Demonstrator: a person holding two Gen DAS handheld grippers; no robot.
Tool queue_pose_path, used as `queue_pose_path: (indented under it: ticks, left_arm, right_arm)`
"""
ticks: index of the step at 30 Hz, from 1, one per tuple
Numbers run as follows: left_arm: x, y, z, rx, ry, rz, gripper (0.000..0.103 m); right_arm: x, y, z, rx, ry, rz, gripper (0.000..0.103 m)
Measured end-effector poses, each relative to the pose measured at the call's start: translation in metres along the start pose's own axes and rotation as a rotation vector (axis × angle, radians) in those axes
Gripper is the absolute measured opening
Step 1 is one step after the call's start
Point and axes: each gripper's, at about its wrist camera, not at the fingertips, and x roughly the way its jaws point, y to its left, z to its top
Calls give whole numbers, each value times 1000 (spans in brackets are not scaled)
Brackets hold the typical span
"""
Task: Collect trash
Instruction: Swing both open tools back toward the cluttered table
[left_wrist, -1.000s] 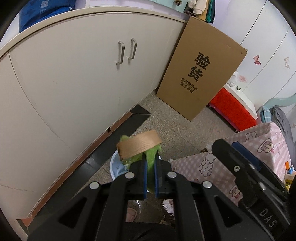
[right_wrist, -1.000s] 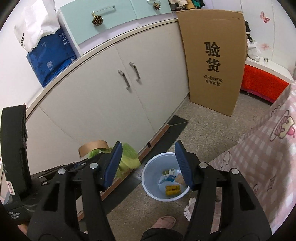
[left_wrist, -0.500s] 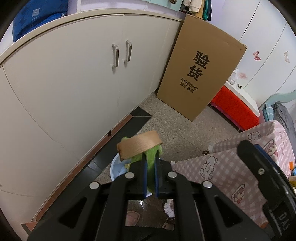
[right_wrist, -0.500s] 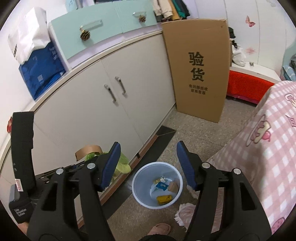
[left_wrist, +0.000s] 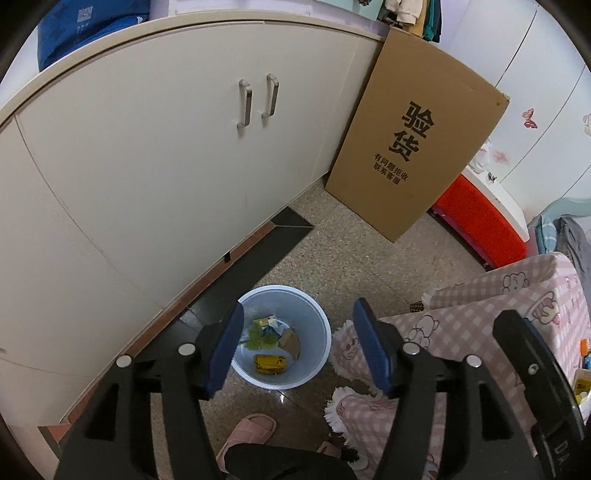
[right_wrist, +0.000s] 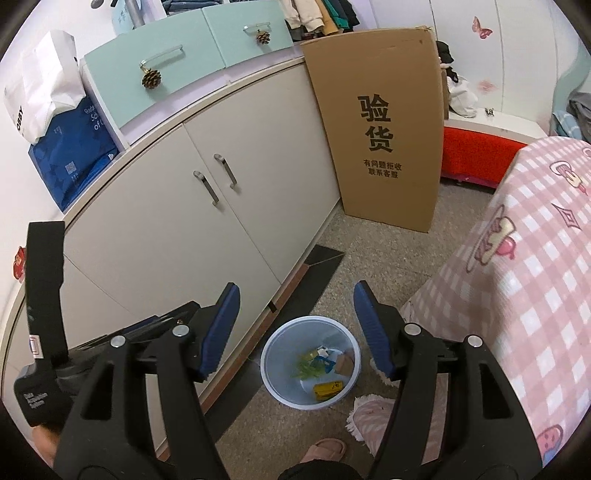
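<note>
Trash: green scrap lies in bin, lower centre | left gripper: jaws have just been opening, nothing between them (aimed straight over the bin so it drops in) | right gripper: parted, empty, lower centre, above same bin | cabinet upper left.

one bin, one cardboard box, two cabinet handles, one slipper

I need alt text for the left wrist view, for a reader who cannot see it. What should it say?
The left gripper, jaws open and empty, hangs above a pale blue bin on the floor, which holds green, yellow and brown trash. Behind stand a white cabinet and a leaning cardboard box; a pink checked cloth is at right.
</note>
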Motion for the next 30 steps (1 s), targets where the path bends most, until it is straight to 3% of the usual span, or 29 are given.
queue_pose_path:
  ticks: [6, 15, 22, 30]
  left_arm:
    - [-29, -11, -9, 27, -34, -25, 62]
    - [-87, -50, -32, 106, -105, -91, 66]
    - [-126, -113, -66, 229, -144, -160, 72]
    - [-144, -187, -117, 385, -117, -227, 75]
  right_arm:
    - [-29, -2, -2, 6, -35, 0, 65]
    - [-103, -25, -9, 46, -131, -38, 67]
    - [-170, -76, -33, 118, -192, -137, 73]
    - [-236, -157, -77, 252, -206, -302, 79]
